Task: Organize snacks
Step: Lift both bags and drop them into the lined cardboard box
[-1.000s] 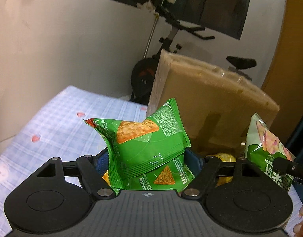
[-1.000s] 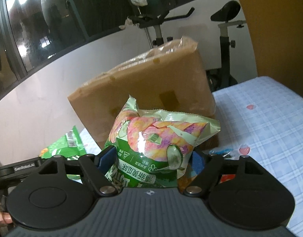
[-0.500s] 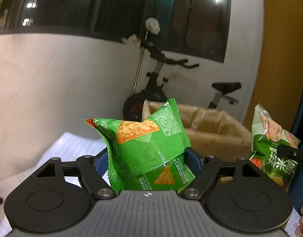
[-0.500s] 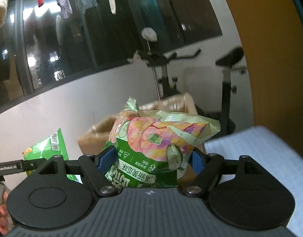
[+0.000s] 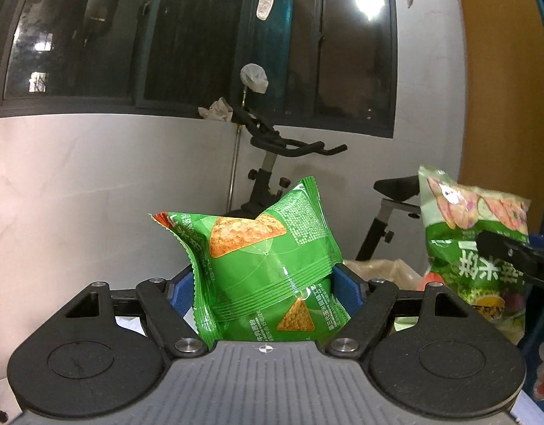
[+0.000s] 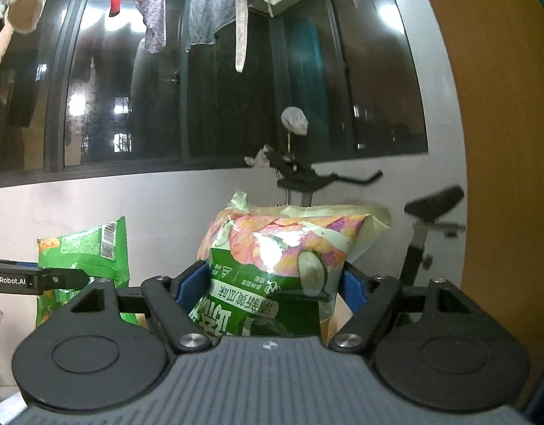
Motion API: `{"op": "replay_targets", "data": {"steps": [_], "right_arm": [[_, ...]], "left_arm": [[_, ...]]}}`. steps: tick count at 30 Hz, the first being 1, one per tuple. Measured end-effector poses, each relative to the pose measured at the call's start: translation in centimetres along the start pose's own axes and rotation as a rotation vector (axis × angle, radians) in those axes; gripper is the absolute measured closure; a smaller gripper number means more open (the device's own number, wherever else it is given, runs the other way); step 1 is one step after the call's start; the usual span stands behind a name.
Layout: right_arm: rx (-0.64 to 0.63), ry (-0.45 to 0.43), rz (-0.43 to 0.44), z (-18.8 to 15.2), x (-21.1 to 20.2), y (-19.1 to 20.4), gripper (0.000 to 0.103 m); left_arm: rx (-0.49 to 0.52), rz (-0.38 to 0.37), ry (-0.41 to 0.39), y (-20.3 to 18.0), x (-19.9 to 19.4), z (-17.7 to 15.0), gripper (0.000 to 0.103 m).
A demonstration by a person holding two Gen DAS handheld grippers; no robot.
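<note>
Left gripper (image 5: 263, 283) sits centre frame in its own view, blue ribbed fingers (image 5: 346, 287) pinching a glossy green snack bag (image 5: 268, 269), puffy foil creased into a fold at the waist, with orange triangular chips printed on it. At the right edge of that view hangs the second packet, the pale green cucumber chip bag (image 5: 474, 244), crinkly, shiny plastic with a black finger across it.

Over in the right view, the right gripper (image 6: 272, 287) has its blue fingers (image 6: 188, 285) pressed into that cucumber chip bag, centre frame, pillow-shaped, highlights glaring off the film. The green snack bag shows at lower left, barcode side out. Behind both: a smooth grey wall, dark window panes, limp laundry hanging along the top, and an exercise bike (image 5: 272, 163) with a black saddle.
</note>
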State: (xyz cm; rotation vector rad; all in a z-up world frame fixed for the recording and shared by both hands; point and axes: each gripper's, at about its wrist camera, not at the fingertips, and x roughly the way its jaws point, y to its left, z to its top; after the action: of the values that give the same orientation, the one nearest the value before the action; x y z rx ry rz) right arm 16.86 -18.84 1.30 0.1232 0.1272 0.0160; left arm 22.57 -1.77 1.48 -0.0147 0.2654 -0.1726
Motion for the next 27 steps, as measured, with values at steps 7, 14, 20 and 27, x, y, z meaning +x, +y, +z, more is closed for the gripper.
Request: {"op": "replay_targets", "data": {"steps": [7, 14, 20, 27], "right_arm": [[-0.063, 0.003, -0.034, -0.8, 6.7, -0.5, 0.025], [-0.048, 0.11, -0.045, -3.9, 10.5, -0.9, 0.025], [0.013, 0.206, -0.022, -5.5, 11.5, -1.9, 0.025], [0.05, 0.25, -0.019, -5.0, 11.1, -2.5, 0.02]], "left_arm": [[0.032, 0.012, 0.05, -1.2, 5.0, 0.8, 0.022], [0.011, -0.023, 0.118, -0.8, 8.2, -0.4, 0.021], [0.052, -0.032, 0.159, -0.6, 8.9, -1.8, 0.015], [0.043, -0.036, 0.193, 0.0, 10.6, -1.2, 0.012]]}}
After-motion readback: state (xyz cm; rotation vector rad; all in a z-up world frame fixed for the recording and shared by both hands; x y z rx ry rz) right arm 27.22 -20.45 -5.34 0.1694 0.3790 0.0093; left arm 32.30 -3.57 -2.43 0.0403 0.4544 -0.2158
